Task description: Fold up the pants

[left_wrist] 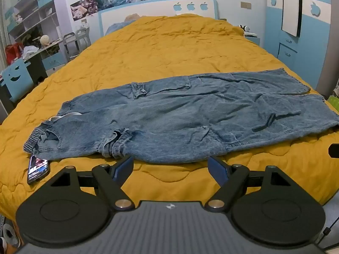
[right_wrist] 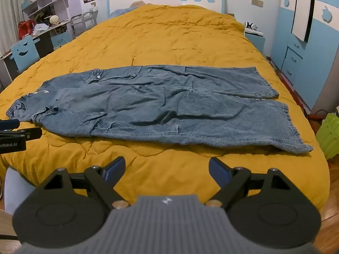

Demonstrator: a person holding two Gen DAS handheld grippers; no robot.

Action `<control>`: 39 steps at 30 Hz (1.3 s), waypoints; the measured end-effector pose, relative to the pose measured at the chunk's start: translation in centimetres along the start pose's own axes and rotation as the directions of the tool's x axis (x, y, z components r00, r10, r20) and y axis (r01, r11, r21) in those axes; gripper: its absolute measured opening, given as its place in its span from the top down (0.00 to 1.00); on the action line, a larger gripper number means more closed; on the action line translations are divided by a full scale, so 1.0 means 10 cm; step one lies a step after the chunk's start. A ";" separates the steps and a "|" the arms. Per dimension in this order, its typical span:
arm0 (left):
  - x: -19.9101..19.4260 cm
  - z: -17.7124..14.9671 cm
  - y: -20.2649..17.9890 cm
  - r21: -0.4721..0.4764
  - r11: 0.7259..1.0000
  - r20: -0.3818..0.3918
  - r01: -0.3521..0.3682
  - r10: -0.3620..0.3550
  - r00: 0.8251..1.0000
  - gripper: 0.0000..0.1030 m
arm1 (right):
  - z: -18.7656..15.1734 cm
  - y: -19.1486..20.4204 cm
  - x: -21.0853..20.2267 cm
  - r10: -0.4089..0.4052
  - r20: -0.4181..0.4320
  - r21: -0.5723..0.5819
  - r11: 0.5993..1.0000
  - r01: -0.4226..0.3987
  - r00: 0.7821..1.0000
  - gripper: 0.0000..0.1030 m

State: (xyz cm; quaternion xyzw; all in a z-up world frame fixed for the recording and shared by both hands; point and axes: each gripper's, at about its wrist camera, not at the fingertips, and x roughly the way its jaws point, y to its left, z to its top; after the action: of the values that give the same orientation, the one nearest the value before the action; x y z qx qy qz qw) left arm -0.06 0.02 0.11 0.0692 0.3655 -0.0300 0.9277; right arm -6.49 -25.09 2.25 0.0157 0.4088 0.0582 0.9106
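Blue denim cargo pants lie spread flat across the yellow quilt, waistband at the left, both leg hems at the right; they also show in the right wrist view. My left gripper is open and empty, just in front of the near edge of the pants around the thigh. My right gripper is open and empty, a short way in front of the near leg. The left gripper's tip shows at the left edge of the right wrist view, beside the waistband.
A phone lies on the yellow quilt by the waistband. A desk and shelves stand left of the bed. A blue wardrobe and a green basket stand at the right.
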 end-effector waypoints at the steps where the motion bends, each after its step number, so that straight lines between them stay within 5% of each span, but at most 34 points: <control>1: 0.01 0.00 0.00 -0.001 1.000 -0.010 0.000 0.000 1.000 0.09 | 0.00 0.00 0.00 0.000 0.001 0.000 1.000 0.000 1.000 0.20; 39: 0.03 0.00 0.03 -0.008 1.000 -0.002 0.004 -0.004 1.000 0.09 | 0.01 0.01 0.01 0.001 0.003 -0.004 1.000 -0.001 1.000 0.20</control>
State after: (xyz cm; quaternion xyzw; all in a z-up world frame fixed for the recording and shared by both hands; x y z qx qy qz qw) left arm 0.17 0.35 -0.05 0.0650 0.3666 -0.0302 0.9276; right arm -6.33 -24.96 2.28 0.0140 0.4073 0.0595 0.9112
